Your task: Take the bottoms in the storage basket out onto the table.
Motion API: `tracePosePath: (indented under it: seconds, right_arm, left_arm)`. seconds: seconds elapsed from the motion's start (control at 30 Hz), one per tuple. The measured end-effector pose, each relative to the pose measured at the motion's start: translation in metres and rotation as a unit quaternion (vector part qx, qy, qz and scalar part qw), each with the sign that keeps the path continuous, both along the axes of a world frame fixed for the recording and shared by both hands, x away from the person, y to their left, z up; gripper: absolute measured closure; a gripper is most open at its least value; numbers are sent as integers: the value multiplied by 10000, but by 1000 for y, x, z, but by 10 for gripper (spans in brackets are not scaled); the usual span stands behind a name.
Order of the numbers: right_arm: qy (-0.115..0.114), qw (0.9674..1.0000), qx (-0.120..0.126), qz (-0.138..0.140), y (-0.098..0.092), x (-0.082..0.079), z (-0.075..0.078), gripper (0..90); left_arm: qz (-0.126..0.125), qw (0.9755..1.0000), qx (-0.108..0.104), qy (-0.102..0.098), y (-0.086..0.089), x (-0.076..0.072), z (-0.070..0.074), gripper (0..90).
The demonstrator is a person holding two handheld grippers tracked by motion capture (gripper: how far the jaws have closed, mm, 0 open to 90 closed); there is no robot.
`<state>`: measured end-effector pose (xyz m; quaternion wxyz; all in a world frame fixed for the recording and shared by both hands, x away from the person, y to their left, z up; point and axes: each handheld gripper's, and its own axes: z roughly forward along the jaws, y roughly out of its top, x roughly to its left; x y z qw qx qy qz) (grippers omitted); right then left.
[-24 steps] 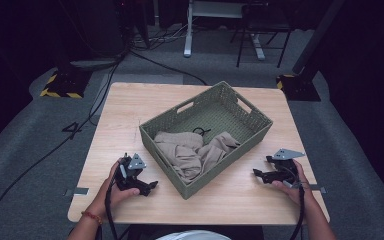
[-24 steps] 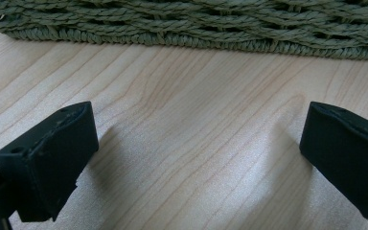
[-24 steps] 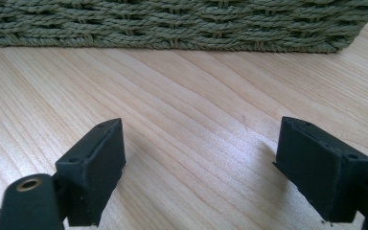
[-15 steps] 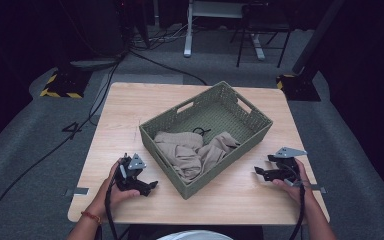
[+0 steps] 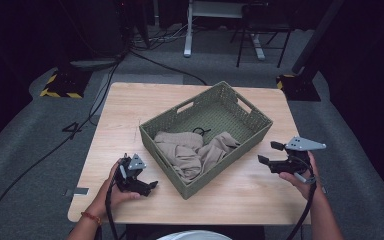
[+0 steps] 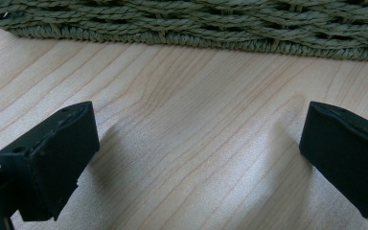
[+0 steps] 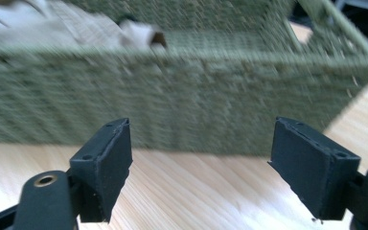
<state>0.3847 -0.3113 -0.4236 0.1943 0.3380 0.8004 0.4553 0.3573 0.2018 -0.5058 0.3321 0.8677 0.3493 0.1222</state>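
Flanking basket (image 5: 252,120), both claws wide, bare table (image 5: 130,107) around

place: lab or studio | cues: dark curtains (image 5: 25,50); floor cables (image 5: 40,160); hazard-taped stand bases (image 5: 60,85); grey carpet (image 5: 355,165)

Left gripper (image 6: 199,158) hovering low over table (image 6: 182,120), jaws sitting wide apart, nothing between; basket (image 6: 196,24) wall running across top.

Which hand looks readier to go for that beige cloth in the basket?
Probably the right gripper: open, raised and aimed at the basket, cloth beyond its wall. The left gripper, also open, sits low on the table.
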Motion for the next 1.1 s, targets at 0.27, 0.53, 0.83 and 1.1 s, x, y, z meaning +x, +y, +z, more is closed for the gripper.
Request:
tracePosePath:
  seconds: [0.27,0.53,0.83,1.1]
  right_arm:
    - [-194,9997,68,108,11,1,15,222]
    - [-488,9980,71,391,34,4,35,215]
    - [-525,9962,58,691,57,12,42,218]
    - [-519,9932,-107,1036,86,16,45,216]
  left_arm:
    - [1,10000,-2,3,0,0,0,3]
    - [2,10000,-2,-1,0,0,0,3]
    - [1,10000,-2,3,0,0,0,3]
    - [2,10000,-2,-2,0,0,0,3]
